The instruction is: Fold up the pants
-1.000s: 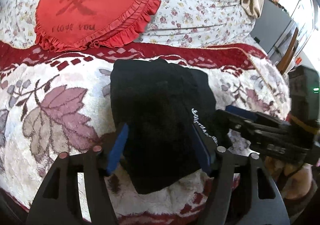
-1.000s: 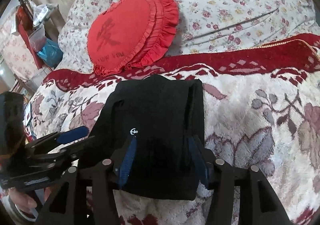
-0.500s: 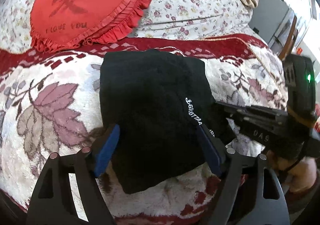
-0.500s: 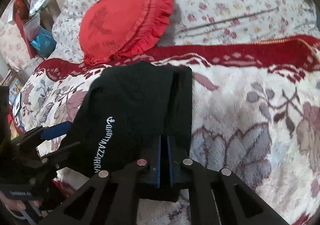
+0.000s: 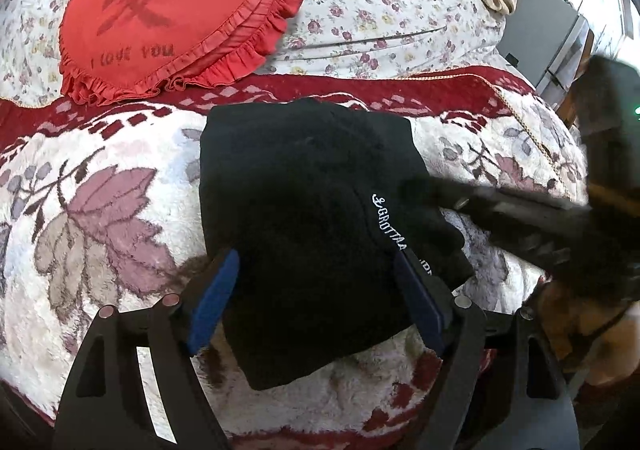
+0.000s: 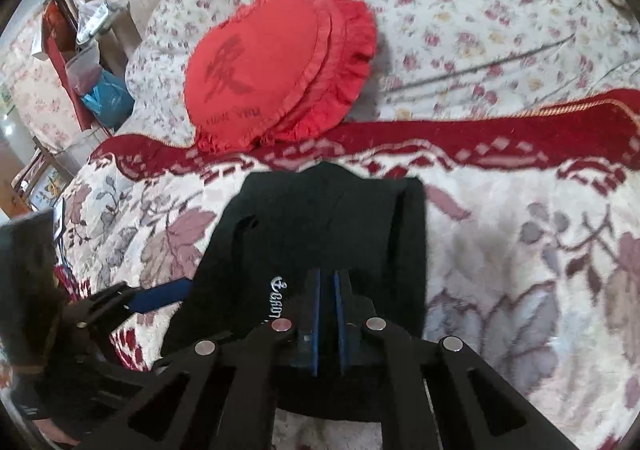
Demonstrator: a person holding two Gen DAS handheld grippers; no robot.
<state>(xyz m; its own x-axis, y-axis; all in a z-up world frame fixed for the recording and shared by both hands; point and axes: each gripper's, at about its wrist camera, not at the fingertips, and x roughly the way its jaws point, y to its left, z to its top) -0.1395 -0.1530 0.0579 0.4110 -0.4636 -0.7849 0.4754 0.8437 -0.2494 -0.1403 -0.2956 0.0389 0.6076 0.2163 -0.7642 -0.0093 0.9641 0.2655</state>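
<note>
Left wrist view looks down along the left gripper (image 5: 316,292). Its two blue-padded fingers (image 5: 214,296) stand wide apart, one on each side of the near end of the black pants (image 5: 304,218), and they squeeze nothing. The pants lie folded into a thick soft block on the fuzzy blanket (image 5: 100,210), stretching away from the fingertips. White letters run down the cloth just inside the right finger.

From the right side of that view the right gripper (image 5: 424,190) reaches in low and flat. It looks blurry. Its tip touches the right edge of the pants, beyond the left gripper's right finger.

Right wrist view shows the right gripper (image 6: 327,290) with its blue pads (image 6: 317,302) pressed nearly together, pinching a bit of the pants (image 6: 332,226) between them. The cloth is dark and a little lumpy, with a fold line running down its right side. The left gripper (image 6: 160,296) sits low to the left of these fingers, at the edge of the pants.

The blanket is cream with big pinkish-purple leaves and a dark red border. Past the far end of the pants lies a red heart pillow (image 5: 168,18) with ruffles and the words "I LOVE YOU". Behind it is a puffy quilt (image 5: 380,2) with small flowers. Far off to the left of the right gripper's fingers is a cluttered shelf (image 6: 76,50) with bags.
</note>
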